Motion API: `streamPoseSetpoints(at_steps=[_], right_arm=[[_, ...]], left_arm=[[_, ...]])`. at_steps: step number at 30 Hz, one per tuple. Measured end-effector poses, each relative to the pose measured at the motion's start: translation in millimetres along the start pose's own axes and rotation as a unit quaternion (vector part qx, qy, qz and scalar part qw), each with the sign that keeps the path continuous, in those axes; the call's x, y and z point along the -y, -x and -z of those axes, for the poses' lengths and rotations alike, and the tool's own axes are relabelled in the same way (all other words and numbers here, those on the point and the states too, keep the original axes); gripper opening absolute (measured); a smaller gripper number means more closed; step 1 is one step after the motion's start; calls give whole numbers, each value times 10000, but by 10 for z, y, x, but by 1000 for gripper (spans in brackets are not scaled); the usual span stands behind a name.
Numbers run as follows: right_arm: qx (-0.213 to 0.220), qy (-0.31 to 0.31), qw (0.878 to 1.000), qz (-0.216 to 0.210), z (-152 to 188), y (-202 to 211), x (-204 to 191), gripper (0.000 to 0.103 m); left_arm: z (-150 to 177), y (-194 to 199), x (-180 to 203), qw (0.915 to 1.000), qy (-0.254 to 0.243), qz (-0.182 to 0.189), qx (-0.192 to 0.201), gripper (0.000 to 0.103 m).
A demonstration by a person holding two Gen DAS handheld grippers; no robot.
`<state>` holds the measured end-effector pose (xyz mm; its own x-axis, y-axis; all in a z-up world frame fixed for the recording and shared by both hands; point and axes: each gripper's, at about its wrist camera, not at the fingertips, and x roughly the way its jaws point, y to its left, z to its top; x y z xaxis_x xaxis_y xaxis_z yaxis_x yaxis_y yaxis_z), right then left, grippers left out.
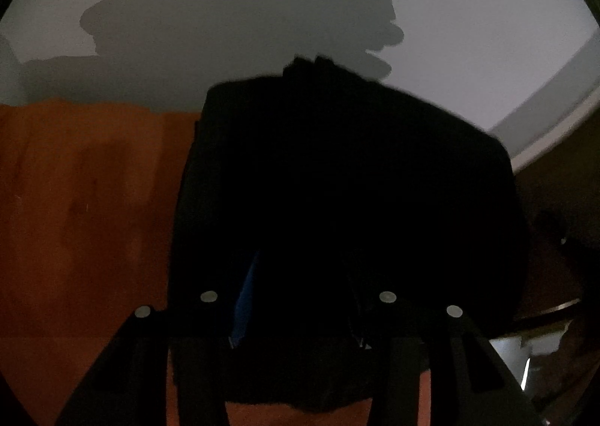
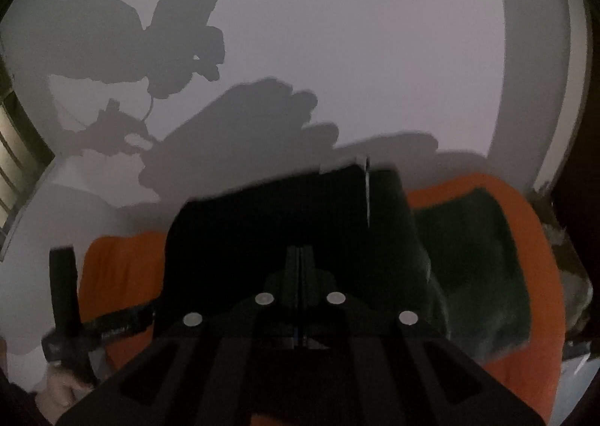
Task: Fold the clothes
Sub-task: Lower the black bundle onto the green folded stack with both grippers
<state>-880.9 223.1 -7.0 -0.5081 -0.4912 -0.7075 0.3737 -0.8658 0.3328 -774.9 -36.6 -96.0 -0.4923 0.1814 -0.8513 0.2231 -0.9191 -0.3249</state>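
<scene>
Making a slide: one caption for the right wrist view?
Shut right gripper over a black garment on an orange cloth, shadows on the white wall.

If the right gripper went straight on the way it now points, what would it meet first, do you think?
Most likely the black garment directly ahead of the right gripper, whose jaws are shut; depth is unclear in this dark view.

Right gripper (image 2: 300, 257) is clamped tight, jaws pressed together over a black garment (image 2: 240, 227). Orange cloth (image 2: 525, 238) spreads underneath, a dark green piece (image 2: 476, 257) lying on it to the right. Shadows (image 2: 240, 126) on the pale wall (image 2: 375, 32).
</scene>
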Motion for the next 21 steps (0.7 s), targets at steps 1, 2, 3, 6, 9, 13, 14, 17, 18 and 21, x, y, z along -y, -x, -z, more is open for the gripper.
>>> streamPoseSetpoints(at_steps=[1,2,3,6,9,13,14,17,18,21], right_arm=[[-111,-14,9999,87,105,-59,18,0],[-247,-29,9995,207,212,-154,49,0],[-382,-44,9987,328,319,-249,81,0],[-558,-688,9959,179,564,-268,339,0],[-544,-1355,9892,109,715,-46,514,0],[-754,-1495,9858,135,770,290,507,2],[-801,-1434,9862,189,744,385,463,2],[-887,-1239,9875,403,666,663,278,2],[-950,-1164,9875,471,644,729,198,2],[-1221,-806,9873,620,580,861,-109,2]], left_arm=[[37,-18,5,10000,-75,-13,-24,45],[61,-29,13,9999,-131,-9,-53,46],[80,-34,22,9998,-171,13,-101,46],[143,-36,49,9993,-279,63,-249,46],[227,-3,97,9985,-399,32,-380,46],[304,125,217,9964,-550,-84,-634,47],[299,201,254,9962,-585,-81,-640,47],[251,512,379,9965,-611,-110,-556,48],[237,635,415,9967,-597,-137,-530,53],[193,1002,504,9971,-589,-236,-431,64]])
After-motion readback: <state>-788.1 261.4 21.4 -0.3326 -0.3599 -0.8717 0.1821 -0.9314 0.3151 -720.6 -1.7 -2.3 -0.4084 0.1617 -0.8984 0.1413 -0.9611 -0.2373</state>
